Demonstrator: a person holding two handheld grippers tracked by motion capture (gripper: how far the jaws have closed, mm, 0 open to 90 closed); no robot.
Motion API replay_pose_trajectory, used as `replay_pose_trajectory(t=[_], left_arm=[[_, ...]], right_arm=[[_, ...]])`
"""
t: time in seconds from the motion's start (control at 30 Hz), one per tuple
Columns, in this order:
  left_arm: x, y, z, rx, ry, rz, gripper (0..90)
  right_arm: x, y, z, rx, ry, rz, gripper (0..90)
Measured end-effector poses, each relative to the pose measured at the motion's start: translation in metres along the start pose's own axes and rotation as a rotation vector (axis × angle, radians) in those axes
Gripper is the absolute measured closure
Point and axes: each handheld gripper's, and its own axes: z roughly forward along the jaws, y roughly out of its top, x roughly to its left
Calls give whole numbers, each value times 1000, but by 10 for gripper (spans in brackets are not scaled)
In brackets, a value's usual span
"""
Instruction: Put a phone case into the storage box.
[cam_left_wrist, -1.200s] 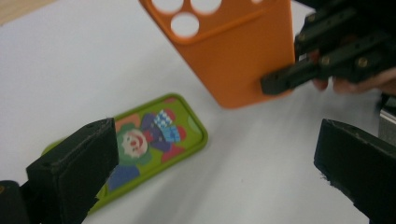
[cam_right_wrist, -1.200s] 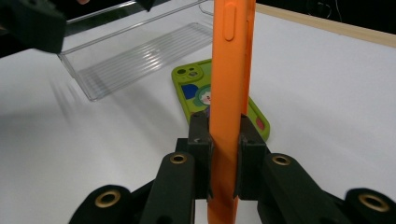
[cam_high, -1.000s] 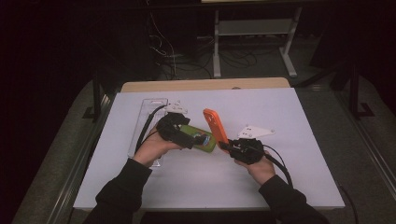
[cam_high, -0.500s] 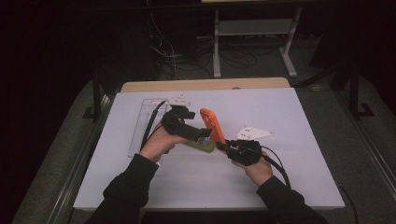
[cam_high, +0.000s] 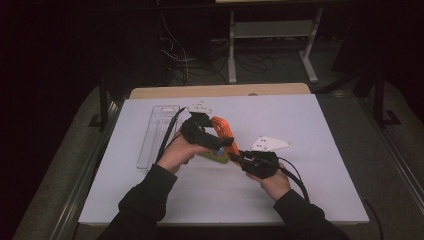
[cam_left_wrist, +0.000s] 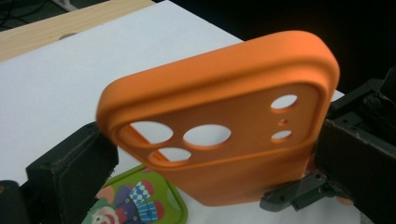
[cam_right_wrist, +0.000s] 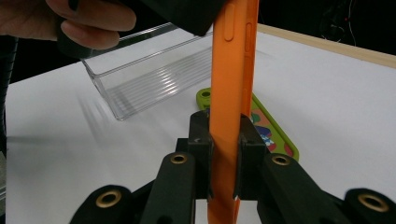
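An orange phone case (cam_high: 222, 131) stands tilted above the white table, camera holes uppermost. My right gripper (cam_high: 240, 159) is shut on its lower edge; in the right gripper view the pads (cam_right_wrist: 203, 140) press both faces of the orange phone case (cam_right_wrist: 231, 93). My left gripper (cam_high: 219, 141) reaches across the case from the left. In the left gripper view its two black pads (cam_left_wrist: 74, 168) meet the side edges of the orange phone case (cam_left_wrist: 224, 154). A green phone case (cam_high: 212, 156) with a clown picture lies flat on the table under them.
A clear plastic tray (cam_high: 157, 135) lies lengthwise at the left of the white table sheet (cam_high: 325, 180). The wooden table edge (cam_high: 220, 91) runs along the far side. Dark floor, cables and a stand lie beyond it.
My left gripper has moved away from the green case, up and right onto the orange case. The right hand has kept still with the case clamped.
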Motion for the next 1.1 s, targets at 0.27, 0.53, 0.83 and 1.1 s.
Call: replay_pose_trajectory(t=[0.27,0.53,0.83,1.1], left_arm=[[-1,0,4,6,-9,6,0],[-2,0,6,7,-6,-2,0],[0,0,5,-17,-11,-24,57],[1,1,3,-42,-26,-40,99]], right_arm=[[1,0,0,1,3,-2,784],[2,0,1,6,0,-8,784],[2,0,2,9,-6,-11,783],[3,-2,4,23,-3,-5,784]])
